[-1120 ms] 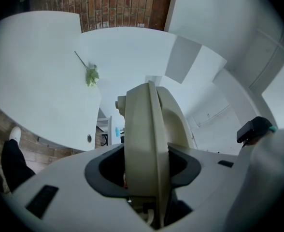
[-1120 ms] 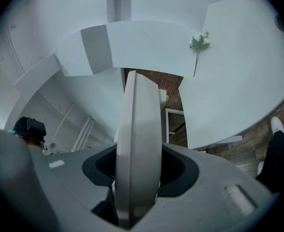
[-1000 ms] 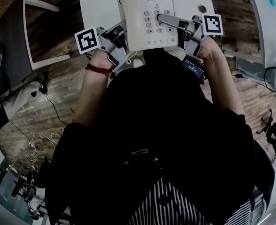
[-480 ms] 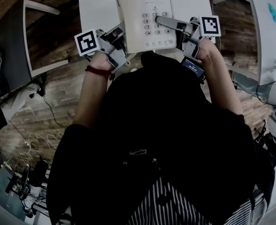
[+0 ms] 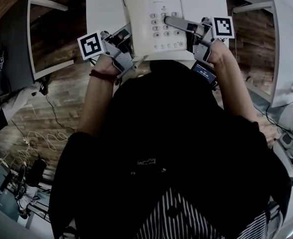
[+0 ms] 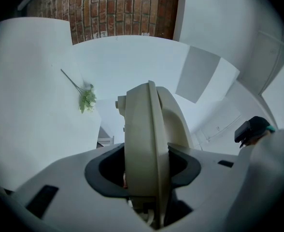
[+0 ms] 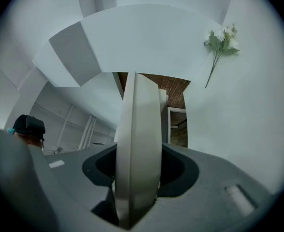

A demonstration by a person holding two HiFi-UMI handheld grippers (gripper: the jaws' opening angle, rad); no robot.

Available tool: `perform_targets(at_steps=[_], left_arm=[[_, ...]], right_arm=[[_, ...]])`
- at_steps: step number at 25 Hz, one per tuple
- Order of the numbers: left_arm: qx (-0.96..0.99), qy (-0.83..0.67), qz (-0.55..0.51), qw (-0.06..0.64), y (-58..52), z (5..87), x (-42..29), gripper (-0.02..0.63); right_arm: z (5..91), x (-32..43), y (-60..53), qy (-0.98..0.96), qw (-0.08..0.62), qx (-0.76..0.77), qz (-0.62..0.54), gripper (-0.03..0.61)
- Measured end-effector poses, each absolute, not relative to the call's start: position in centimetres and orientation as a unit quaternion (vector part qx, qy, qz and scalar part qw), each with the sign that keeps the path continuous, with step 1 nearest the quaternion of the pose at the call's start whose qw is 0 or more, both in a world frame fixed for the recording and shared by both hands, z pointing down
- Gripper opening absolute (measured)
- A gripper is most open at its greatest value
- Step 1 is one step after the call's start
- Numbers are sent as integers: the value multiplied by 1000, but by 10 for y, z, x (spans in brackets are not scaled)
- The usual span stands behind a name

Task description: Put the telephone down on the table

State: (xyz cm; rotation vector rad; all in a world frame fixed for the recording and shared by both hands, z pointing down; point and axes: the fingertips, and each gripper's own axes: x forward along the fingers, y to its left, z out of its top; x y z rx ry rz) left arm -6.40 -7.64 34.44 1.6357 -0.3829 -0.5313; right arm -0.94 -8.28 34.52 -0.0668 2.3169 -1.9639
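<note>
A cream telephone (image 5: 154, 19) with a keypad is over the near part of the white table (image 5: 104, 9), held from both sides. My left gripper (image 5: 128, 38) is shut on its left edge. My right gripper (image 5: 188, 30) is shut on its right edge, one finger (image 5: 179, 23) lying across the keypad. In the left gripper view the telephone's edge (image 6: 147, 134) stands upright between the jaws of the left gripper (image 6: 147, 178). The right gripper view shows the telephone's other edge (image 7: 138, 139) pinched in the right gripper (image 7: 137, 182). Whether the telephone rests on the table I cannot tell.
A green flower sprig (image 6: 87, 99) lies on the table farther out, seen as the sprig (image 7: 221, 42) in the right gripper view too. A second white table (image 5: 286, 19) stands to the right. A white frame (image 5: 42, 34) and loose cables (image 5: 37, 146) are on the floor at the left.
The telephone and both grippers have shifted slightly farther over the table. The grips look the same.
</note>
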Motion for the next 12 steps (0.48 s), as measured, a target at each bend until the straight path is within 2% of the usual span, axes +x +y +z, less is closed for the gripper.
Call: perform_targets(at_steps=[12], left_arm=[[710,-201,-245,628,-81,355,-58,201]], right_arm=[[358,-5,-91,760,33,16,-649,192]])
